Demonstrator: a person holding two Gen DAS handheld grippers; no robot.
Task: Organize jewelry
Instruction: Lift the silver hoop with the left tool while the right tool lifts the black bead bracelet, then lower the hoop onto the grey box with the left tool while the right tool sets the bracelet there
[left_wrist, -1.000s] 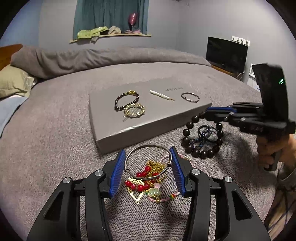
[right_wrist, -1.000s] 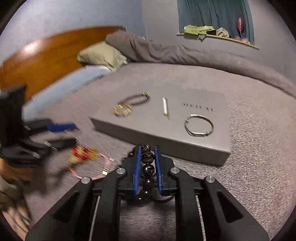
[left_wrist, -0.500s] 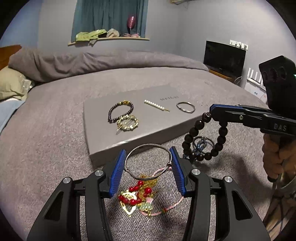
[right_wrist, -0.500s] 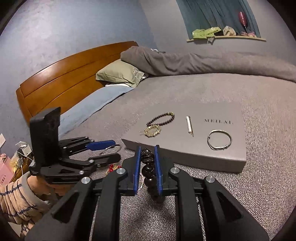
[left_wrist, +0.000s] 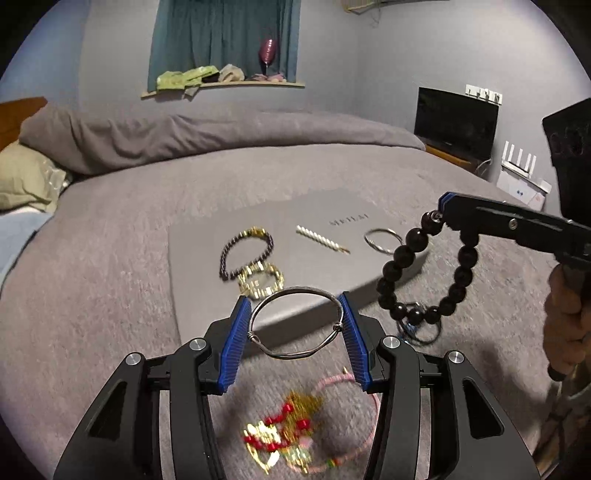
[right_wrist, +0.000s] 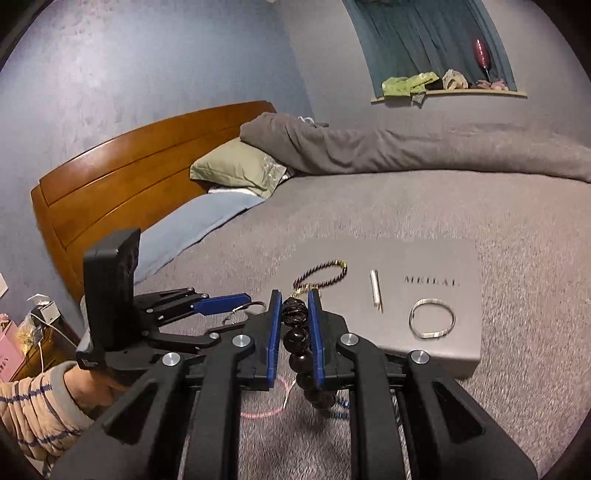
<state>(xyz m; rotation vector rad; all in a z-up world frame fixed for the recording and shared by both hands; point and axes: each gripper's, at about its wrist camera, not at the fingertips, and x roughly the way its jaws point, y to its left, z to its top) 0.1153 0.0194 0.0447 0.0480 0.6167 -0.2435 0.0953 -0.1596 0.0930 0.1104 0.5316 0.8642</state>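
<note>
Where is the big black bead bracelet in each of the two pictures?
Left wrist view: the black bead bracelet hangs at the right, from the right gripper.
Right wrist view: the bracelet is at bottom centre, pinched between the blue pads.
Shared landmark: the grey box, just behind the bracelet in both.

Bed (left_wrist: 110, 266), grey textured cover. Directly on it: flat grey rectangular box (left_wrist: 207, 243), centre; tangle of gold, red-beaded and pink-cord jewelry (left_wrist: 295, 435) at 6 o'clock of the box; small dark blue-beaded piece (left_wrist: 419, 332) at 4 o'clock; rumpled grey duvet (left_wrist: 221, 133) at 12; olive pillow (left_wrist: 26, 177) at 10.
</note>
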